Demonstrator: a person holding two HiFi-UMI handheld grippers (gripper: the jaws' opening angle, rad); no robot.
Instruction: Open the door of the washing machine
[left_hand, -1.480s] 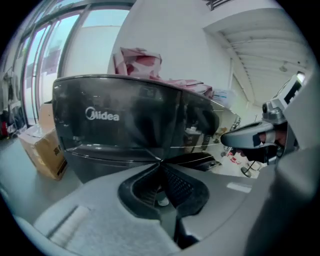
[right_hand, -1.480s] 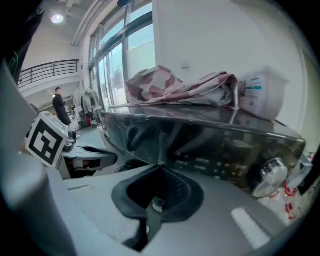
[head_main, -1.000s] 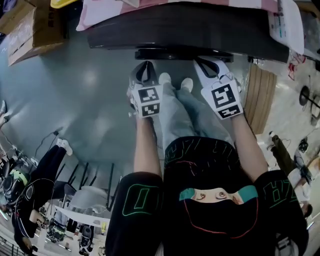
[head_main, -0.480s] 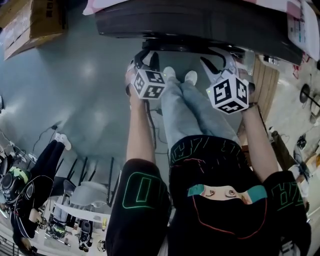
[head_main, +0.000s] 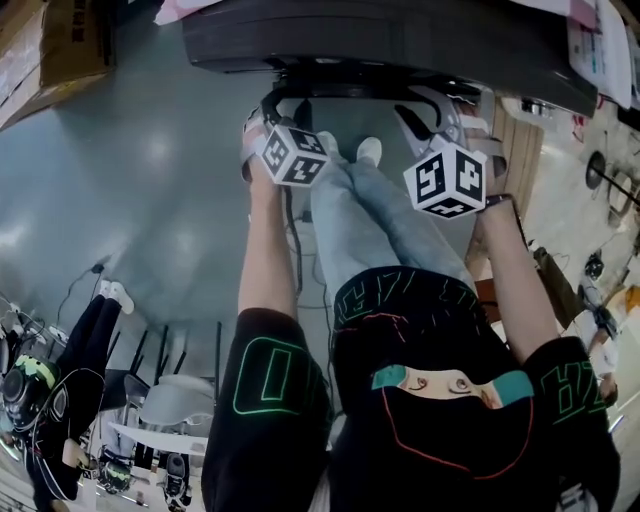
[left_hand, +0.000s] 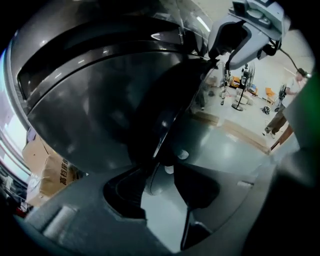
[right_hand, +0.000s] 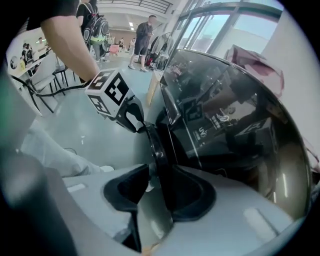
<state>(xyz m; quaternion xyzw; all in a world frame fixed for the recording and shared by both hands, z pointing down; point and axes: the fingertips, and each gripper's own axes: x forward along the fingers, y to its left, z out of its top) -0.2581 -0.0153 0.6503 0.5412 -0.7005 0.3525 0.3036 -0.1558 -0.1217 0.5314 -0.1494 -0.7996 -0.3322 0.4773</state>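
The washing machine door (head_main: 400, 45) fills the top of the head view as a wide dark curved body. There its outer rim (head_main: 350, 92) is only a thin black band, and both grippers reach up to it side by side. The left gripper (head_main: 285, 105) meets the rim at its left part and the right gripper (head_main: 425, 112) at its right part, but from above we cannot tell how their jaws stand. The gripper views give this. The jaws of the left gripper (left_hand: 160, 175) have just been opening and stand wide apart, with the rim (left_hand: 167, 125) running between them ungripped (it passes nearer to the jaw at the picture's left). Behind them rises the smoked dome of the door (left_hand: 110, 95). The right gripper (right_hand: 157, 187) has also just been opening. Its jaws are wide and the rim (right_hand: 155, 142) stands between them, close to the jaw at the picture's right, not clamped. Only this view shows white print on the dark glass. Below the rim the person's legs (head_main: 370, 220) take the room between the two arms. To the left the grey floor (head_main: 140, 190) lies open as far as a cardboard box (head_main: 50, 50). To the right a wooden board (head_main: 522, 150) stands near the right gripper.
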